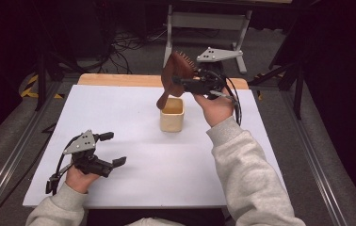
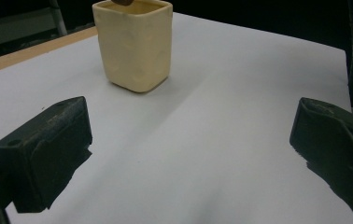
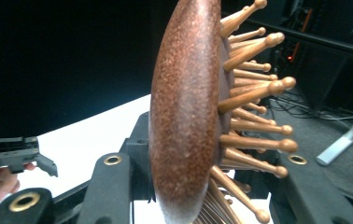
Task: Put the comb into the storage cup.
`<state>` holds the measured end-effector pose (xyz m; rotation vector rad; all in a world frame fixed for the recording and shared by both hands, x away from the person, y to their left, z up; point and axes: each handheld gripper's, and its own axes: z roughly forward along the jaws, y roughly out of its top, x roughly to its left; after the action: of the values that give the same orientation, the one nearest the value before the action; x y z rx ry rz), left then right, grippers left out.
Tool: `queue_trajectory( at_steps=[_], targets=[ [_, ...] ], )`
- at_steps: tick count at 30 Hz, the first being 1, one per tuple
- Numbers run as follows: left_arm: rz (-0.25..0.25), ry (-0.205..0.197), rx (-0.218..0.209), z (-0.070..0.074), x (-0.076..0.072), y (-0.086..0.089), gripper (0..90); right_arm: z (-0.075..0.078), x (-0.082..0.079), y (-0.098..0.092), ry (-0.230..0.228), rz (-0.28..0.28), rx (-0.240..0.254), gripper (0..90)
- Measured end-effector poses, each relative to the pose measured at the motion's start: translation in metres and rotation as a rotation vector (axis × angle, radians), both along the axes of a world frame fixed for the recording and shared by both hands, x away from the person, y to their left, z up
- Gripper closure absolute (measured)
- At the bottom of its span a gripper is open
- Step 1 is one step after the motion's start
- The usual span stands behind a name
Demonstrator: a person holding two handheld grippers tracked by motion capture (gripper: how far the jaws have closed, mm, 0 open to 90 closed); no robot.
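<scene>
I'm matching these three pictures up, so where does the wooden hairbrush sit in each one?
High view: the hairbrush is at top centre, clamped in the right gripper, handle pointing down into the cream cup.
Left gripper view: just a dark handle tip at the cup's rim.
Right gripper view: centre, upright, bristles facing right.
Shared landmark: the white table.

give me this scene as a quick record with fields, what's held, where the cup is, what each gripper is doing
held item: brown wooden hairbrush with wooden pins, handle end pointing down over the cup
holder: right gripper, jaws shut on the brush head
container: cream square ceramic cup, upright near the middle of the table
brush vs cup: handle tip at the cup's rim; whether they touch, cannot tell
left gripper: jaws open, nothing between them, low over the near left of the table
surface: white tabletop
</scene>
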<state>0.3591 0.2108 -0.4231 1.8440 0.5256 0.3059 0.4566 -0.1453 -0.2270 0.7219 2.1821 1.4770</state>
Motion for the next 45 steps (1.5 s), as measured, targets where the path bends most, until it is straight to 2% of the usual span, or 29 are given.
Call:
queue_trajectory(
  at_steps=[5, 15, 23, 34, 45],
  targets=[
    [-0.002, 0.003, 0.000, 0.000, 0.000, 0.000, 0.0, 0.000, 0.005, -0.001, -0.013, -0.033, -0.023, 56.3],
    [0.000, 0.004, -0.002, -0.001, 0.001, 0.001, 0.0, -0.004, 0.016, -0.007, -0.008, -0.081, -0.031, 56.0],
    [0.001, 0.002, -0.003, -0.001, 0.001, 0.002, 0.0, -0.008, 0.020, -0.008, 0.009, -0.083, -0.040, 55.8],
    [0.003, 0.008, -0.004, -0.002, 0.002, 0.003, 0.0, -0.031, 0.031, -0.004, 0.061, -0.081, -0.069, 55.3],
    [-0.001, 0.008, -0.003, -0.001, 0.002, 0.003, 0.0, -0.044, 0.036, -0.001, 0.088, -0.075, -0.077, 54.9]
  ],
)
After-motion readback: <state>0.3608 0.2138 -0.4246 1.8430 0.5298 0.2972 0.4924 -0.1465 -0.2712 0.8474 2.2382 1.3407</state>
